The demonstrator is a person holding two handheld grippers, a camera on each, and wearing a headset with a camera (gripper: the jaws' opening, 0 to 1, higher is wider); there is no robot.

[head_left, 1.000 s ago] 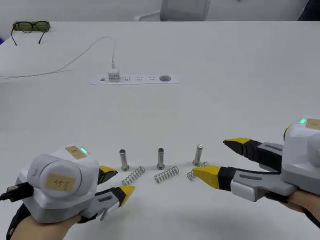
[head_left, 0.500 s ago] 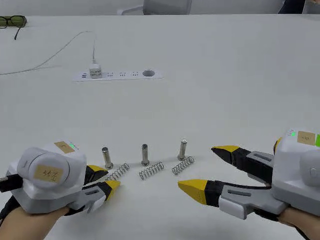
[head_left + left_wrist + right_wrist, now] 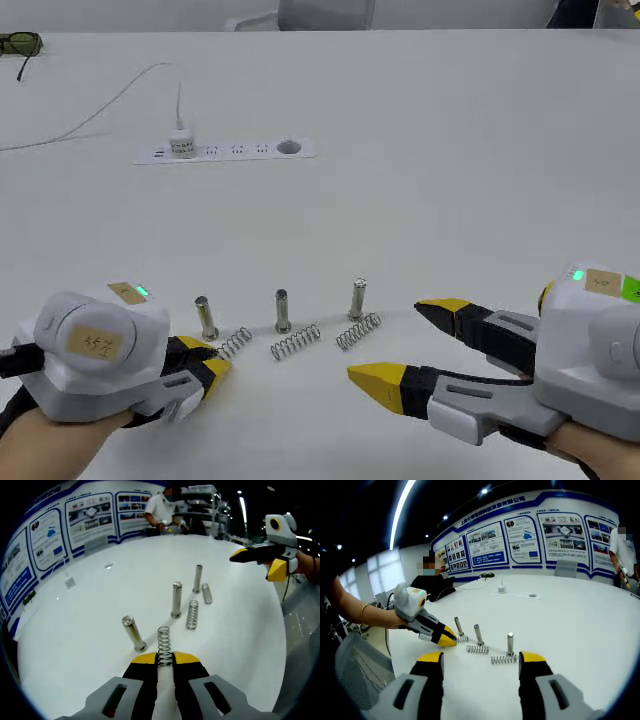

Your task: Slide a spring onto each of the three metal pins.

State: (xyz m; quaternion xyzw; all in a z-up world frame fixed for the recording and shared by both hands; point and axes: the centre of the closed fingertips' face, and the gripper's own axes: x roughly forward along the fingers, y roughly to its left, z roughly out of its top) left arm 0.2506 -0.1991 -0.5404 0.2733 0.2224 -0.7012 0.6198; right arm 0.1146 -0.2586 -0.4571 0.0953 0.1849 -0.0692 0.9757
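Three upright metal pins stand in a row: left (image 3: 205, 317), middle (image 3: 282, 310), right (image 3: 358, 298). A spring lies in front of each: left spring (image 3: 234, 342), middle spring (image 3: 296, 341), right spring (image 3: 358, 331). My left gripper (image 3: 207, 358) has its jaws drawn in on the near end of the left spring (image 3: 163, 640), beside the left pin (image 3: 134, 633). My right gripper (image 3: 388, 340) is wide open, just right of the right spring and apart from it. In the right gripper view the right pin (image 3: 510, 644) and right spring (image 3: 502, 658) lie between its fingertips (image 3: 431, 657).
A white power strip (image 3: 225, 151) with a plugged charger and cable lies farther back on the white table (image 3: 480, 180). Glasses (image 3: 15, 42) rest at the far left corner. A chair (image 3: 325, 12) stands beyond the far edge. A person (image 3: 432, 582) sits by the table.
My left gripper's jaws have narrowed onto the left spring's end. The right gripper has drawn back slightly from the right spring, still open. The head camera has shifted.
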